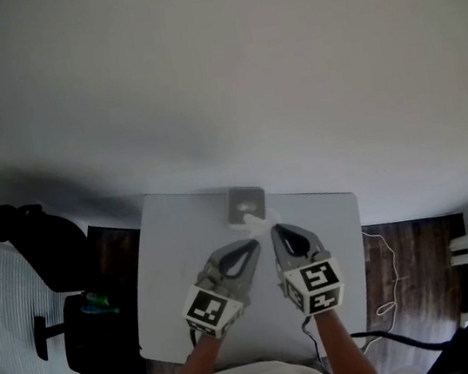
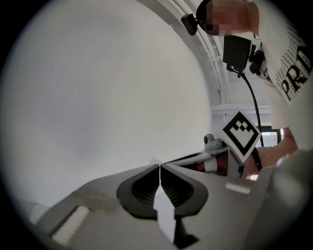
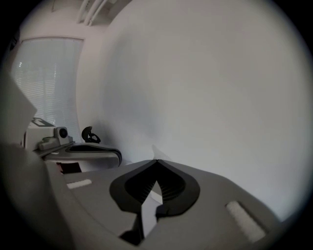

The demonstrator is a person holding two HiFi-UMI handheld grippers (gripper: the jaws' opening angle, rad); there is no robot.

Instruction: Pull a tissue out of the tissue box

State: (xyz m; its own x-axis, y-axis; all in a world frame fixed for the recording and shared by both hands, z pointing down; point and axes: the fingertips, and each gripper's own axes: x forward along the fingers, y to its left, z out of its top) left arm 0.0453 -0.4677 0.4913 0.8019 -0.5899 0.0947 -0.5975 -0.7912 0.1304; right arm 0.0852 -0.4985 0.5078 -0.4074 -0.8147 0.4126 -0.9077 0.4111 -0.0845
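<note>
Box (image 1: 246,205) at middle of counter's (image 1: 171,262) far edge. Left tongs (image 1: 253,243) and right tongs (image 1: 275,229) closed, tips side by side, each pinching tissue (image 1: 270,216), just short of box.

An office-like room: a black swivel chair (image 1: 47,255) beside a white table (image 1: 177,270), wood floor (image 1: 421,253), window blinds (image 3: 46,85).

Grey tissue box (image 1: 245,199), white tissue (image 1: 270,216) beside
</note>
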